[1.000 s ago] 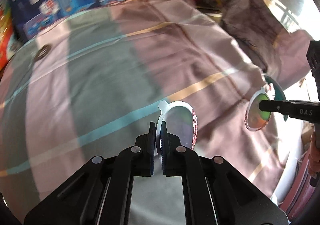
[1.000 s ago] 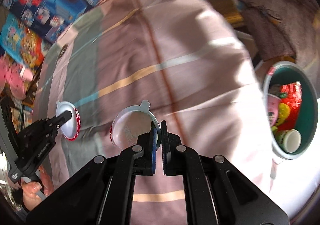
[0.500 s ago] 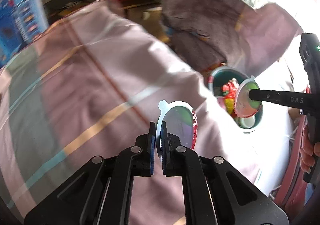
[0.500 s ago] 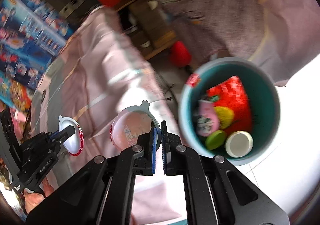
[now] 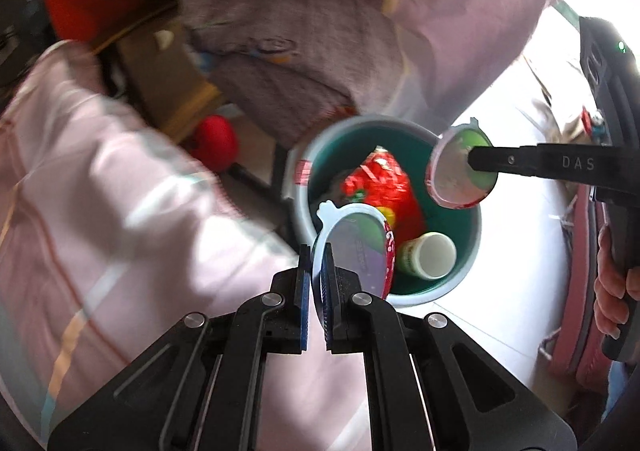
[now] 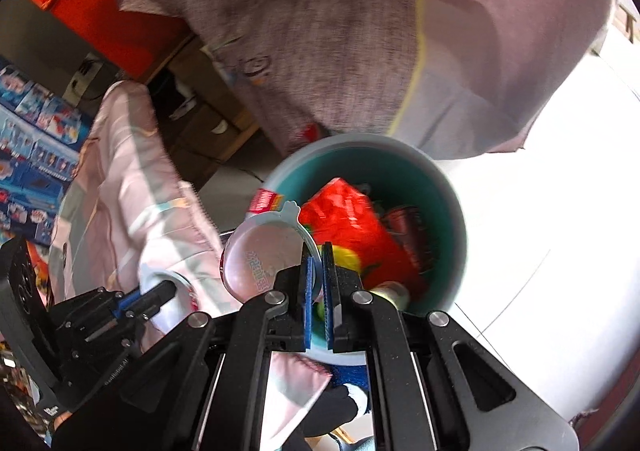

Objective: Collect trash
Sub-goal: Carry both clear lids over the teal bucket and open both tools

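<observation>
Left hand-held gripper (image 5: 316, 283) clamps a round lid (image 5: 356, 247) by its rim over the bin (image 5: 298, 207) at 6 o'clock; right hand-held gripper (image 6: 318, 283) clamps second lid (image 6: 264, 255) likewise at 9 o'clock.

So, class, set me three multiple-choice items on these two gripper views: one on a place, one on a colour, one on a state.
1. Where does the white-topped cup lie?
A. inside the bin
B. on the pink bedding
C. in a gripper

2. What colour is the inside of the bin?
A. yellow
B. teal
C. black

3. What state is the left gripper in?
A. wide open and empty
B. shut on a round lid
C. out of view

Answers: 1 A, it rests against the bin's inner wall beside the red wrapper. 2 B, the wall is teal under a pale rim. 3 B, its blue pads clamp the edge of the round lid.
</observation>
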